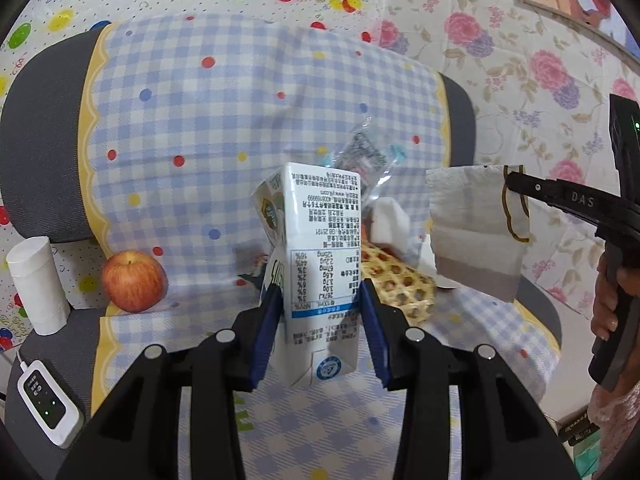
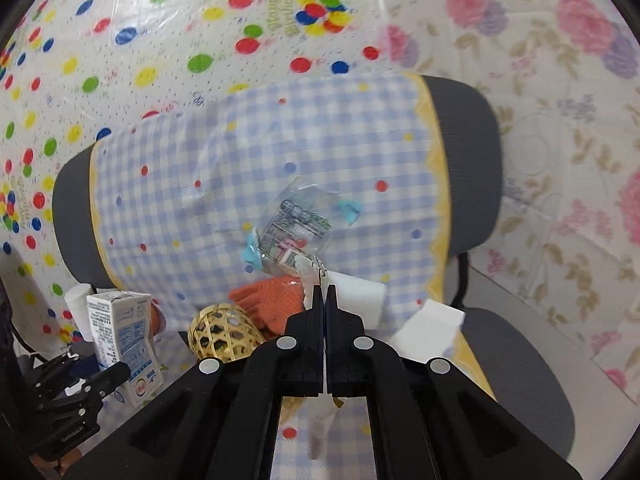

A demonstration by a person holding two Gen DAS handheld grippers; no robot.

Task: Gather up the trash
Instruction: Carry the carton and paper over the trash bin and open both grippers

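Observation:
My left gripper (image 1: 320,300) is shut on a white milk carton (image 1: 320,256) and holds it upright above the chair seat; the carton also shows in the right wrist view (image 2: 120,332). My right gripper (image 2: 325,292) is shut on a white paper napkin (image 1: 476,232), which hangs from its tip at the right of the left wrist view. A clear plastic wrapper (image 2: 296,228) with blue print lies against the chair back, also in the left wrist view (image 1: 366,156).
The chair (image 2: 472,140) is draped in a blue checked cloth (image 1: 240,120). On the seat lie a woven bamboo ball (image 2: 224,332), an orange glove (image 2: 272,300), white sponges (image 2: 432,332), a red apple (image 1: 134,282), a tissue roll (image 1: 38,284) and a white remote (image 1: 44,400).

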